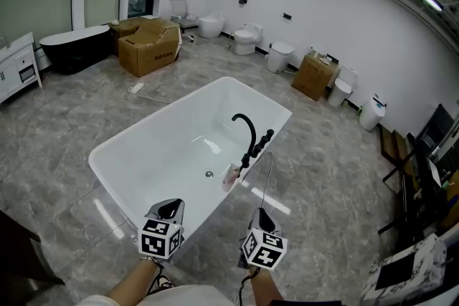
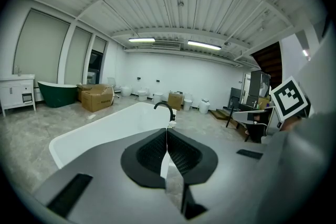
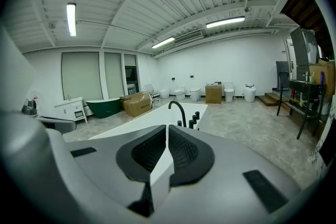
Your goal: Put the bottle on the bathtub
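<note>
Bottle (image 1: 231, 178) stands on the right rim of the tub (image 1: 165, 115), just beside the black faucet (image 1: 247, 131); it is small and pale pink. It looks light and is likely smooth plastic, so slippery; a grip across the middle of its body would suit. Left gripper (image 1: 171, 208) and right gripper (image 1: 262, 216) hang by the tub's near end, both with jaws pressed together and nothing between them.
</note>
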`<act>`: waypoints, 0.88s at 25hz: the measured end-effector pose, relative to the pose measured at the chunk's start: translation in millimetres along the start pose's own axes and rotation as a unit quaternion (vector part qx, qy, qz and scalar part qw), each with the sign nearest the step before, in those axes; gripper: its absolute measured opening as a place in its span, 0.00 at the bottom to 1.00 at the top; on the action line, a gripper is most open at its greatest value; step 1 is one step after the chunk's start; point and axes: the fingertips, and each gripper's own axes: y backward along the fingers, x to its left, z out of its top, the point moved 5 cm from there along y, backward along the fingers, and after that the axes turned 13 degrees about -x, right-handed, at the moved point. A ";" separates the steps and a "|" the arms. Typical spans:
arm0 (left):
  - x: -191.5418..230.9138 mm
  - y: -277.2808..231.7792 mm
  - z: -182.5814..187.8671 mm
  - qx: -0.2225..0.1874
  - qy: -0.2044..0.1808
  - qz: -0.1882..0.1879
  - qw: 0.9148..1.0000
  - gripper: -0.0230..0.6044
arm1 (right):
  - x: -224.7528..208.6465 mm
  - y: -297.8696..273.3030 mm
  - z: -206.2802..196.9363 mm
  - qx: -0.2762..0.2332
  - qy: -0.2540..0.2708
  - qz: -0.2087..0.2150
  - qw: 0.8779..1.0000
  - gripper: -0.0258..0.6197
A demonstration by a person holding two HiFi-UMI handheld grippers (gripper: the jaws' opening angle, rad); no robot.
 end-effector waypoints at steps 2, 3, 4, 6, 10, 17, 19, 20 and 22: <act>-3.4 5.1 -2.2 0.000 0.000 0.002 1.000 0.06 | -0.8 5.5 -4.1 0.004 -0.002 0.004 1.000 0.10; -4.9 8.3 -3.8 0.002 0.001 0.004 1.000 0.06 | -0.4 8.8 -5.8 0.006 -0.004 0.006 1.000 0.10; -6.0 11.7 -5.7 0.005 0.003 0.006 1.000 0.06 | 0.8 12.4 -6.8 0.007 -0.006 0.008 1.000 0.10; -7.4 17.3 -9.0 0.011 0.007 0.008 1.000 0.06 | 5.4 19.0 -6.4 0.007 -0.006 0.015 1.000 0.09; -7.8 17.2 -11.5 0.017 0.005 0.006 1.000 0.06 | 12.0 22.6 -5.0 0.005 -0.001 0.024 1.000 0.09; -7.3 19.4 -13.5 0.018 0.011 0.006 1.000 0.06 | 21.7 26.8 -4.7 0.017 0.008 0.044 0.999 0.08; -5.0 20.2 -12.3 0.018 0.012 0.007 1.000 0.06 | 25.2 27.4 -3.3 0.019 0.014 0.046 0.999 0.08; -3.8 20.0 -11.3 0.017 0.012 0.008 1.000 0.06 | 26.1 26.8 -2.8 0.020 0.015 0.046 0.999 0.08; -2.6 19.3 -10.6 0.015 0.012 0.008 1.000 0.07 | 26.2 25.6 -2.6 0.020 0.017 0.045 0.999 0.08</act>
